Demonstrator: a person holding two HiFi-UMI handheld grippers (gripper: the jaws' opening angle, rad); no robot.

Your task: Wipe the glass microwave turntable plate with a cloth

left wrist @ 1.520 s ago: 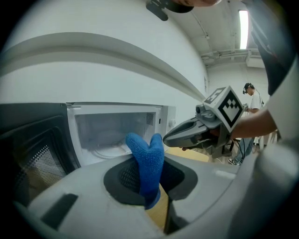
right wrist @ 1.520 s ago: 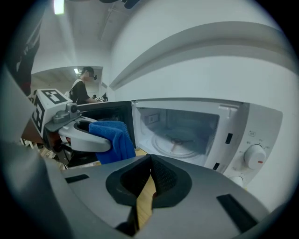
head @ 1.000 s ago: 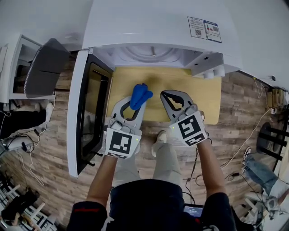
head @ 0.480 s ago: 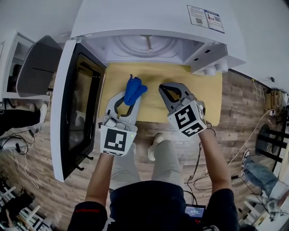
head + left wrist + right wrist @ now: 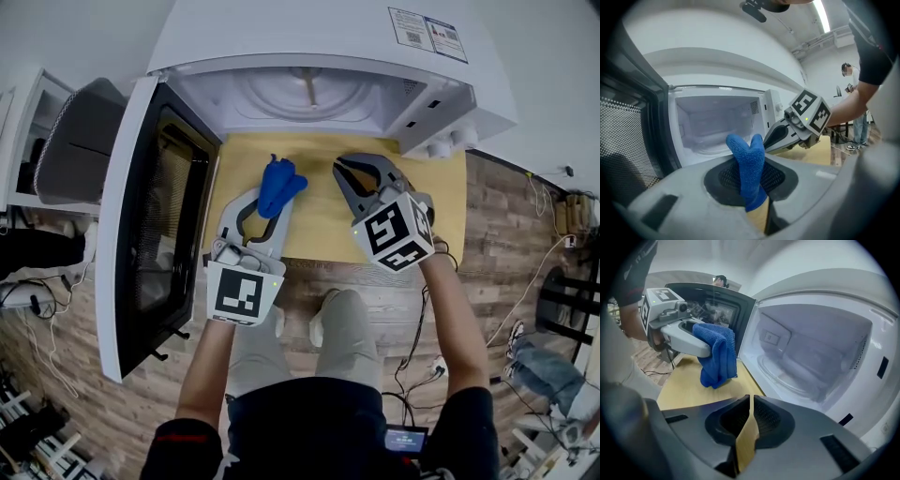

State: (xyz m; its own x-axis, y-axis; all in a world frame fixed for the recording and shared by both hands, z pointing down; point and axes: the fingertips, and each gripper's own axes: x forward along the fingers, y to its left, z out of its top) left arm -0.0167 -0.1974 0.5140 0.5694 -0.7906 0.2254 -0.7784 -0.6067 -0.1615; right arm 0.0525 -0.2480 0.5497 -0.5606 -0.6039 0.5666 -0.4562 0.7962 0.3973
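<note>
The glass turntable plate (image 5: pixel 305 94) lies inside the open white microwave (image 5: pixel 319 42); the right gripper view shows it as a clear round plate (image 5: pixel 787 376) on the cavity floor. A blue cloth (image 5: pixel 279 185) sticks up from my left gripper (image 5: pixel 273 208), which is shut on it just in front of the cavity. In the left gripper view the cloth (image 5: pixel 749 164) stands between the jaws. My right gripper (image 5: pixel 343 170) is beside it to the right, shut and empty, its jaws together (image 5: pixel 751 401) and pointing at the cavity mouth.
The microwave door (image 5: pixel 155 216) hangs open to the left, next to my left arm. The microwave stands on a light wooden table (image 5: pixel 441 206). A grey chair (image 5: pixel 75 141) and a white shelf are at far left. Cables (image 5: pixel 525 291) trail over the wood floor on the right.
My right gripper has rolled and shifted a little right, toward the microwave mouth. The left gripper still holds the cloth in nearly the same spot. More of the cavity shows now.
</note>
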